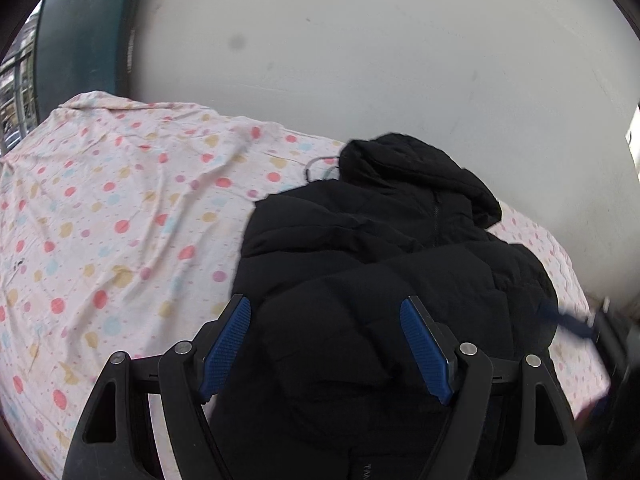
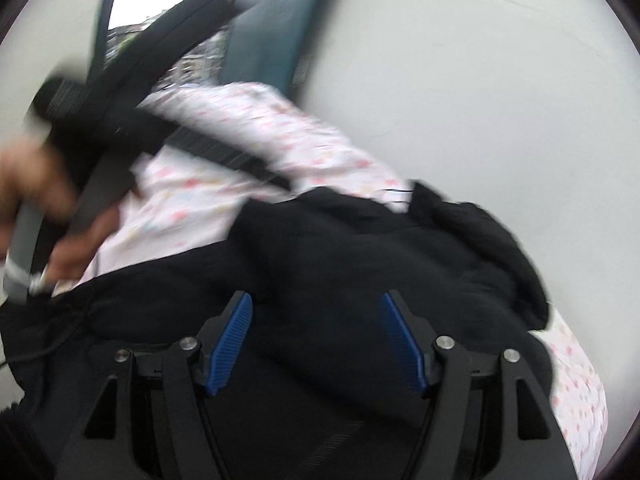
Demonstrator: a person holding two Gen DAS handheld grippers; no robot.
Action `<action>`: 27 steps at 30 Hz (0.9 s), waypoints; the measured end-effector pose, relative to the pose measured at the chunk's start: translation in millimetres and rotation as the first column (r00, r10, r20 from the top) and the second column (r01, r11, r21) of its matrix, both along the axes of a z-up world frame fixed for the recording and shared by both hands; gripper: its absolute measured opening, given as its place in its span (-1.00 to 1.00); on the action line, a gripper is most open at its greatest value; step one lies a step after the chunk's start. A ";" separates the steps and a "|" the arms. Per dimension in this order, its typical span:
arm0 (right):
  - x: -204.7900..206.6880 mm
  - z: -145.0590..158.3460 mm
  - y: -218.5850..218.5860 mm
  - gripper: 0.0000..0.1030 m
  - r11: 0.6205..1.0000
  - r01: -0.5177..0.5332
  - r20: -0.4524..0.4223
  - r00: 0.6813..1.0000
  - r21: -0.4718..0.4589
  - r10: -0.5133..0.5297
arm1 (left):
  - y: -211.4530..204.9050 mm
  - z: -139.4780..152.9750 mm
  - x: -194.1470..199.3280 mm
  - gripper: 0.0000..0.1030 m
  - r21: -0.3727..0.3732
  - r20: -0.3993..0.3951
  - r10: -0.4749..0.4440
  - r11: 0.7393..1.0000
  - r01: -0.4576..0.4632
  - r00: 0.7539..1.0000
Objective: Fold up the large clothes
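A black padded hooded jacket [image 1: 384,264] lies bunched on a bed covered by a pink dotted sheet [image 1: 104,208]. Its hood [image 1: 420,172] points toward the wall. My left gripper [image 1: 326,312] is open just above the jacket's near part, with nothing between its blue pads. In the blurred right wrist view the same jacket [image 2: 360,256] fills the middle, and my right gripper [image 2: 316,308] is open over it, empty. The other gripper held in a hand [image 2: 36,184] shows at the left of that view.
A white wall [image 1: 360,60] runs behind the bed. A dark teal curtain [image 1: 80,32] and a window stand at the far left. The dotted sheet stretches wide to the left of the jacket. A thin dark cord [image 1: 316,168] lies by the hood.
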State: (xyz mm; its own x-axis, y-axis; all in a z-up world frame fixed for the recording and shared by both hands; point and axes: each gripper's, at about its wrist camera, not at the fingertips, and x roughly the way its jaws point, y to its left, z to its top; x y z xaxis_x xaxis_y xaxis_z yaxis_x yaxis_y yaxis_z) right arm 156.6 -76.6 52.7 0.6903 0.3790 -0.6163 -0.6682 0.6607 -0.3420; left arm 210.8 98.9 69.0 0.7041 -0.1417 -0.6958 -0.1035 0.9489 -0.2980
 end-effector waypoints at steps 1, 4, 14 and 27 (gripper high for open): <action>15.2 6.4 -11.5 0.29 0.999 0.045 0.014 0.999 0.006 -0.045 | -6.7 -2.5 3.4 0.48 0.002 -0.004 -0.012 1.000 0.012 1.000; 69.9 16.2 -46.2 0.29 0.984 0.174 -0.022 0.985 0.048 -0.173 | -28.8 -10.7 17.2 0.48 0.026 -0.018 -0.049 0.998 0.050 0.999; 158.9 -23.5 -104.7 0.28 0.947 0.320 -0.181 0.932 0.005 -0.314 | -75.6 -38.2 65.2 0.48 0.144 -0.061 -0.148 0.977 0.155 0.987; 150.1 -68.3 -190.2 0.33 0.891 0.454 -0.273 0.856 -0.015 -0.440 | -143.3 -58.6 81.9 0.54 0.240 -0.091 -0.296 0.920 0.310 0.951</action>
